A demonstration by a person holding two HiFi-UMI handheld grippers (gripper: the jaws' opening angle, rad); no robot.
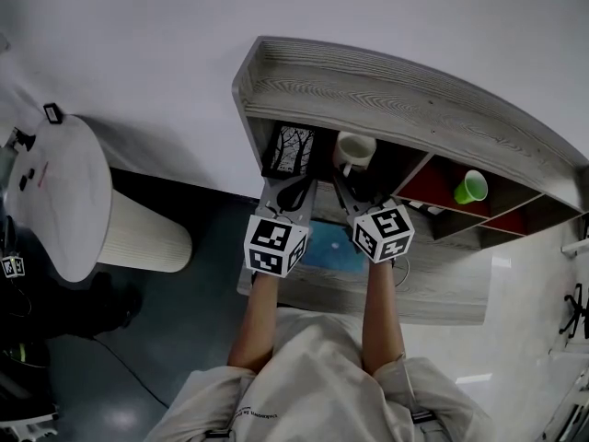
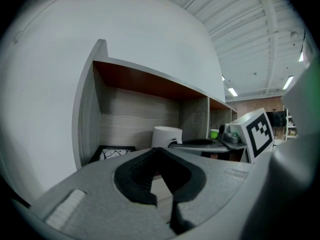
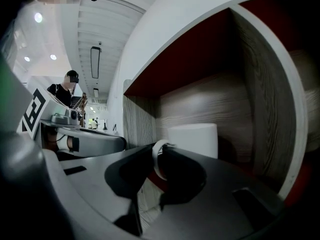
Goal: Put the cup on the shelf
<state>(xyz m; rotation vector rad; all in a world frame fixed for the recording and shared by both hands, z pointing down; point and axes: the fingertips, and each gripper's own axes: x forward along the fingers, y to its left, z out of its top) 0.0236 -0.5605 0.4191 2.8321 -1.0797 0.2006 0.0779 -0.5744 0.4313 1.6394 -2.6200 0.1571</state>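
The cup [image 1: 354, 148], a plain white mug, was inside the shelf [image 1: 386, 88], in the end compartment it shared with the picture frame [image 1: 289, 150]. It sat just to the frame's right, close to the wooden back wall. From where I stood I could not tell whether its base was fully down on the board or a touch above it.

The right gripper [image 1: 350, 184] reached in beside the frame, its jaws closed on the cup's handle [image 3: 156, 164]. The white loop was pinched between the dark pads and the body of the cup [image 3: 195, 139] stood beyond the tips. The left gripper [image 1: 293, 194] hovered in front of the frame with its jaws drawn together on nothing. The frame [image 2: 112, 152] and the cup [image 2: 166, 135] both lay past its tips. A green cup [image 1: 471, 188] lay in a compartment well to the frame's right, apart from all this.

The mug looked like glazed ceramic: stiff, fairly heavy for its size, smooth enough to slip and likely to chip if knocked against the board. I thought the handle was the sensible place to hold it, since the rounded wall seemed too wide and slick for those jaws. Held by the loop alone, though, it could swing or tip. I judged any release should come only with the base flat and clear of the frame.
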